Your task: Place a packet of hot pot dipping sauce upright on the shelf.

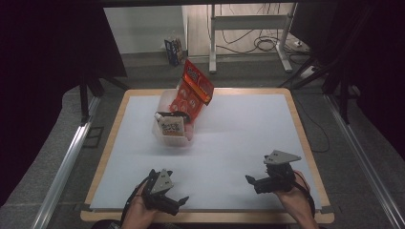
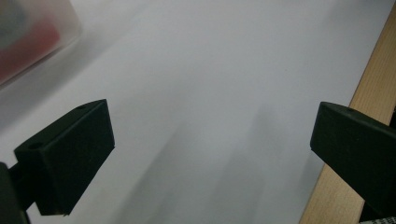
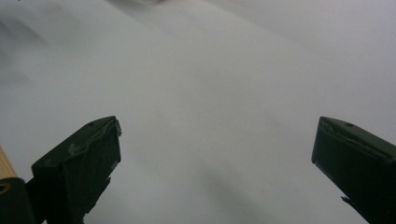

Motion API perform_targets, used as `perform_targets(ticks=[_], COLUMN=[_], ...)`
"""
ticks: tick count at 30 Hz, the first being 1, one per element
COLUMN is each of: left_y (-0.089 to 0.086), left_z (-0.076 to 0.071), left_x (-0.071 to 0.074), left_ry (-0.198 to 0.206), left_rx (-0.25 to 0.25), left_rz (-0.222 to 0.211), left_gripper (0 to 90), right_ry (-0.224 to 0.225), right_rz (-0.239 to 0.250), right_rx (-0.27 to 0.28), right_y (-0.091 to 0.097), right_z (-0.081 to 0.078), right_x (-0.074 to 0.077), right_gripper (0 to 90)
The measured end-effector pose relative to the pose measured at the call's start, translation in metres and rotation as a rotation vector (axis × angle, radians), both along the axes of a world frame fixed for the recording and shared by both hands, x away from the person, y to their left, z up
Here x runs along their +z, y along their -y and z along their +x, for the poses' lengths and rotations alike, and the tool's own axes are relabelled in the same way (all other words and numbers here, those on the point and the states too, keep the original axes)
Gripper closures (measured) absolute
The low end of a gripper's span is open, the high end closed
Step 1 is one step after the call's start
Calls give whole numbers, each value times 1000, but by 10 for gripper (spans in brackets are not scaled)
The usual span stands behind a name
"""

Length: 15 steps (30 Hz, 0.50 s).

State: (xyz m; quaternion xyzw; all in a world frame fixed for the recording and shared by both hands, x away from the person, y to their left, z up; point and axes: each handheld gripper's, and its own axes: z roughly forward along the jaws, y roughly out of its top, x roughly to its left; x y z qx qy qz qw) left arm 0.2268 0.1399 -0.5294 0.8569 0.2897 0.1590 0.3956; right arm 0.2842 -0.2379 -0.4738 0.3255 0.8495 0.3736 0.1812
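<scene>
A translucent plastic bin [image 1: 161, 135] stands on the white table top [image 1: 239, 138], left of centre toward the far side. A red snack bag [image 1: 193, 89] stands tilted in it and sticks out over the rim. A beige pouch with dark print [image 1: 171, 129] leans at the bin's near side. My left gripper [image 1: 174, 188] rests near the front edge, open and holding nothing. My right gripper [image 1: 258, 171] sits at the front right, also open and holding nothing. In the left gripper view the jaws [image 2: 210, 144] stand wide apart over bare white surface, with the blurred bin [image 2: 32, 37] at the top left.
The wooden rim [image 1: 305, 138] frames the white top and shows beside the left gripper's jaw [image 2: 369, 93]. In the right gripper view the open jaws [image 3: 215, 154] face plain white surface. Beyond the table are a metal desk frame [image 1: 248, 21], cables and dark curtains.
</scene>
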Motion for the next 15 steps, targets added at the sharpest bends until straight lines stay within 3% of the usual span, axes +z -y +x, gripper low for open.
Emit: perform_targets(ticks=[8, 15], left_y=[0, 1], left_z=[0, 0], left_x=[0, -1], left_ry=[-1, -4], left_rx=[0, -3], left_rz=[1, 5], left_gripper=[0, 0], right_ry=[12, -33], right_rz=[8, 21], right_rx=[-25, -71], right_y=[13, 26], right_z=[-9, -14], right_x=[-1, -10], right_gripper=[15, 14])
